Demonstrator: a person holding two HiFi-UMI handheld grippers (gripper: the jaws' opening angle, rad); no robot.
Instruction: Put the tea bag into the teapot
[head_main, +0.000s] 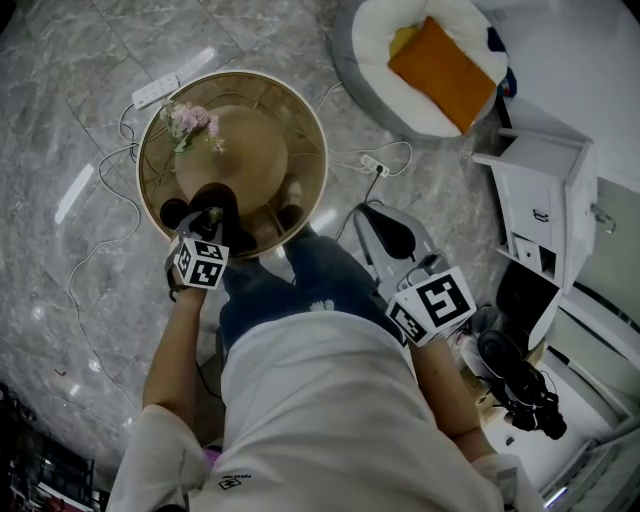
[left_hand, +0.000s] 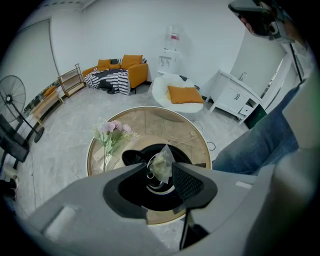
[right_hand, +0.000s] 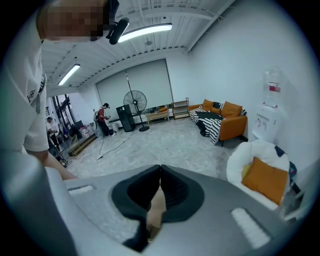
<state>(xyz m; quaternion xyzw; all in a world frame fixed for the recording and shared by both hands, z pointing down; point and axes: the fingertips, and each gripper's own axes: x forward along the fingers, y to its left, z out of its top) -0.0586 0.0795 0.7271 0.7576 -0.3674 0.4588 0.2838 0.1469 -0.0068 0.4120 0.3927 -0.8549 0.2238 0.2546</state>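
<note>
In the left gripper view the pale tea bag (left_hand: 161, 161) hangs between the jaws of my left gripper (left_hand: 161, 172). The jaws stand apart; the bag lies against the right pad (left_hand: 186, 182) and clear of the left one. Directly beneath it is the open mouth of the black teapot (left_hand: 135, 157). In the head view the left gripper (head_main: 207, 228) points down over the teapot (head_main: 222, 203) at the near edge of the round table (head_main: 300, 120). My right gripper (head_main: 370, 213) is held off the table over the person's lap, its jaws (right_hand: 160, 187) shut on a tan paper strip (right_hand: 156, 210).
Pink flowers (head_main: 190, 122) stand on the table's far left. Small dark items (head_main: 291, 216) sit beside the teapot. A power strip (head_main: 155, 92) and cables lie on the floor. A white chair with an orange cushion (head_main: 440, 65) and a white cabinet (head_main: 535, 190) stand at right.
</note>
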